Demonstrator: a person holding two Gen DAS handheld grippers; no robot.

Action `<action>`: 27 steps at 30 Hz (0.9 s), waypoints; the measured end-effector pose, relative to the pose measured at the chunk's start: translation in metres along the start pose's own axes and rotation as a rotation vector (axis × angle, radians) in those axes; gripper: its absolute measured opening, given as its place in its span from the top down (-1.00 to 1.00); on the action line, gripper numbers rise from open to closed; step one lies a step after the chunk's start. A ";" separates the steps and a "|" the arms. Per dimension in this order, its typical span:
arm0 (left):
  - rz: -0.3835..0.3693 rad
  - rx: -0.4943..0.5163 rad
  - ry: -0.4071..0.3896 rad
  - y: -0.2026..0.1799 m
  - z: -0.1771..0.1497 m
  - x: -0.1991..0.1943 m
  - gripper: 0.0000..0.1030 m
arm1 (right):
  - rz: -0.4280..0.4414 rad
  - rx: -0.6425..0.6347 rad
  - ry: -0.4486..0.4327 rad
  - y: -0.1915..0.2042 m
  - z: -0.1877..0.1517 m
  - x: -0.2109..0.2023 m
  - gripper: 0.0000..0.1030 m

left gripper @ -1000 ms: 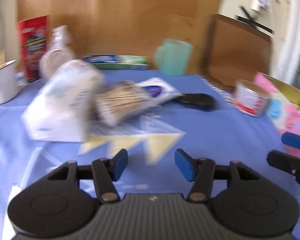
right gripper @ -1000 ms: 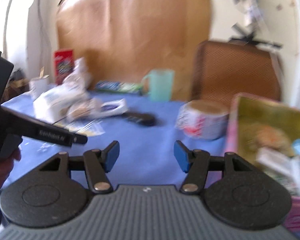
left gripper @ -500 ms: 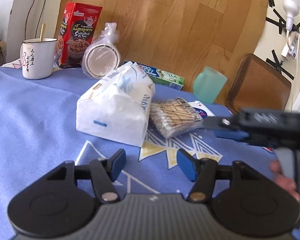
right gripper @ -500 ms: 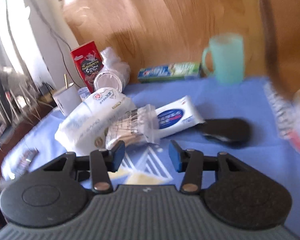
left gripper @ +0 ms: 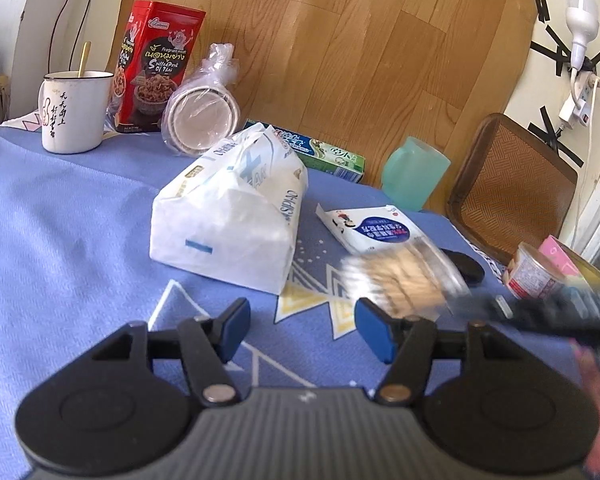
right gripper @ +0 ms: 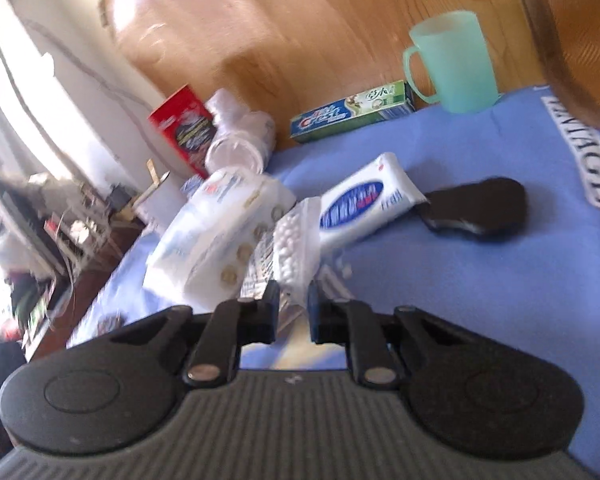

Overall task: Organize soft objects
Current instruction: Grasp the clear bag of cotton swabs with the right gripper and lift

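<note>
My right gripper point(right gripper: 292, 312) is shut on a clear bag of cotton swabs point(right gripper: 294, 248), lifted off the blue tablecloth; the bag shows blurred in the left wrist view point(left gripper: 400, 276). A white tissue pack point(left gripper: 228, 216) lies in the middle of the table, also in the right wrist view point(right gripper: 216, 232). A small wet-wipe pack point(left gripper: 374, 228) lies to its right, seen too in the right wrist view point(right gripper: 364, 204). My left gripper point(left gripper: 300, 330) is open and empty, low over the cloth in front of the tissue pack.
At the back stand a white mug point(left gripper: 74, 112), a red tin point(left gripper: 156, 68), bagged cups point(left gripper: 200, 116), a toothpaste box point(left gripper: 324, 152) and a green cup point(left gripper: 414, 174). A black case point(right gripper: 480, 208), a can point(left gripper: 536, 276), a pink box and a chair are at the right.
My right gripper has closed on the cotton swab bag and pulled it away from the tissue pack toward the right. My left gripper has stayed open in about the same place.
</note>
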State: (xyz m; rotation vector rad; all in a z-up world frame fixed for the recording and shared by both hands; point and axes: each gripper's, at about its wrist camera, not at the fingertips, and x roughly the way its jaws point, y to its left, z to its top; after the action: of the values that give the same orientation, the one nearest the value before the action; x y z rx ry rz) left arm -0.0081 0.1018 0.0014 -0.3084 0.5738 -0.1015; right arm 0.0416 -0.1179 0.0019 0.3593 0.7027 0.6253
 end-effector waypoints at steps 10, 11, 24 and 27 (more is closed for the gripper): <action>-0.076 0.018 0.037 -0.012 0.000 -0.001 -0.24 | -0.161 -0.228 0.030 0.002 -0.076 -0.085 0.47; -0.111 0.007 0.049 -0.016 -0.001 -0.002 -0.24 | -0.178 -0.248 0.021 0.002 -0.077 -0.088 0.26; -0.269 0.148 0.211 -0.100 -0.024 0.004 0.05 | -0.244 -0.492 -0.028 0.018 -0.076 -0.050 0.18; -0.315 0.193 0.167 -0.120 -0.016 -0.009 0.05 | -0.290 -0.515 -0.075 0.023 -0.079 -0.060 0.20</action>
State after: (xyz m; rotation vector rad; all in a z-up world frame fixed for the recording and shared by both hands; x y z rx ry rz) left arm -0.0255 -0.0143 0.0316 -0.2014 0.6721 -0.4869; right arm -0.0586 -0.1309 -0.0135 -0.1933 0.4862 0.4913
